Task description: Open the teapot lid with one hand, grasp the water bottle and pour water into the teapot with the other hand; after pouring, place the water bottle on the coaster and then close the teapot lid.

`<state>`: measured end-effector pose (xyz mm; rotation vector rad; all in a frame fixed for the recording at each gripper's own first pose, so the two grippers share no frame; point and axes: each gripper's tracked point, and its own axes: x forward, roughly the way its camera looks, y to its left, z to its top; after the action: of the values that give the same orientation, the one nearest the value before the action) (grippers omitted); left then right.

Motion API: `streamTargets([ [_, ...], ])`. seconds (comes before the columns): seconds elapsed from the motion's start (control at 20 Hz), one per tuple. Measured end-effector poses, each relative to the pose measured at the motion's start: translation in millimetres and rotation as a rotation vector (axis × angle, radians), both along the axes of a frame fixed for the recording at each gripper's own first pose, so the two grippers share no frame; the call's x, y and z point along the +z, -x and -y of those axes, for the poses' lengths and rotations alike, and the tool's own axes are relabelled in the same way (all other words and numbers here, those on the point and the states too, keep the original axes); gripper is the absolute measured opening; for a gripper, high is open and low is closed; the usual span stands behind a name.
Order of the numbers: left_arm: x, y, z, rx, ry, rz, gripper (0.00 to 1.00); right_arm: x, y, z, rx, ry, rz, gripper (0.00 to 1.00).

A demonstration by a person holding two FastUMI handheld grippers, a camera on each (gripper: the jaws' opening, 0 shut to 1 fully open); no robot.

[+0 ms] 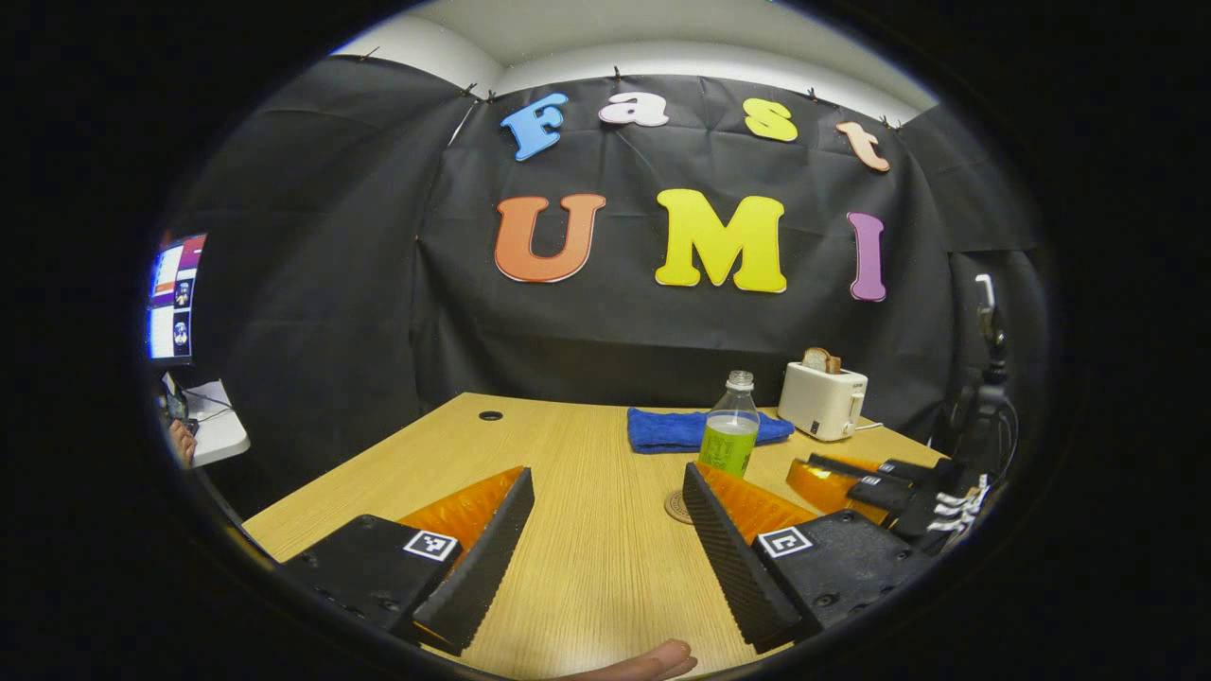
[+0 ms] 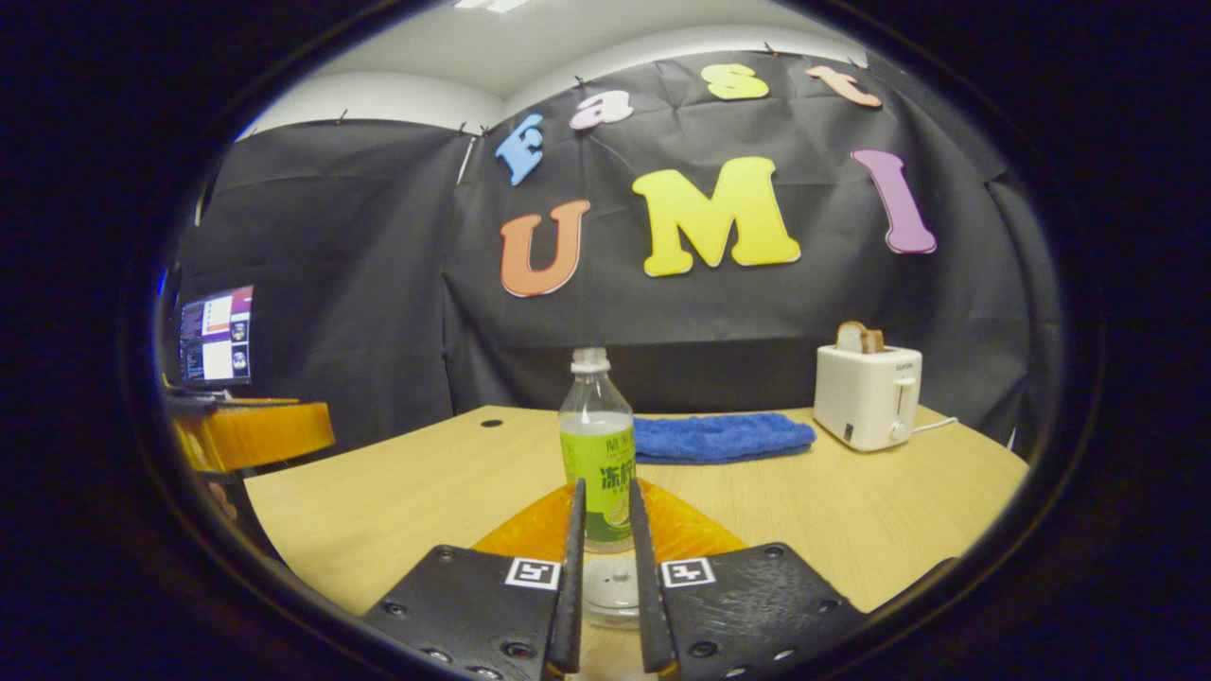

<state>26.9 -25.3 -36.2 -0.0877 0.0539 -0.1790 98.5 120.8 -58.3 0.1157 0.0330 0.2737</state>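
The left gripper [image 1: 605, 530] hangs over the pale wooden table [image 1: 587, 567], its jaws spread wide with bare tabletop between them. Beyond its right finger a clear plastic water bottle with a green label [image 1: 729, 427] stands upright beside a small round brown coaster [image 1: 677, 507]. Behind lie a folded blue cloth [image 1: 691, 428] and a white toaster holding bread [image 1: 821, 397]. The right gripper [image 1: 875, 482] shows at far right
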Motion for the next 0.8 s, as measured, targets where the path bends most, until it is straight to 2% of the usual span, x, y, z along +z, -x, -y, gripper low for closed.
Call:
streamTargets([
  [0.2, -1, -1, 2, 0.008, -0.012, 0.006, 0.99, 41, 26, 27, -0.075, 0.026, 0.067, 0.27],
  [0.3, 0, 0, 3, 0.015, -0.033, 0.012, 0.99, 58, 42, 37, -0.085, 0.029, 0.087, 0.31],
  [0.4, 2, 1, 6, 0.016, -0.051, 0.021, 0.99, 72, 57, 51, -0.093, 0.024, 0.108, 0.4],
  [0.55, 4, 2, 20, -0.008, -0.065, 0.049, 0.99, 90, 78, 71, -0.095, 0.019, 0.159, 0.64],
  [0.6, 1, 2, 24, -0.016, -0.07, 0.047, 0.99, 92, 82, 80, -0.107, 0.035, 0.171, 0.68],
  [0.7, -2, 1, 28, -0.013, -0.086, 0.046, 0.99, 93, 89, 97, -0.136, 0.067, 0.193, 0.84],
  [0.75, -4, 1, 28, -0.003, -0.1, 0.044, 0.99, 90, 91, 110, -0.171, 0.079, 0.199, 0.96],
  [0.8, -5, 0, 27, 0.008, -0.116, 0.043, 0.99, 87, 94, 123, -0.204, 0.094, 0.207, 0.98],
])
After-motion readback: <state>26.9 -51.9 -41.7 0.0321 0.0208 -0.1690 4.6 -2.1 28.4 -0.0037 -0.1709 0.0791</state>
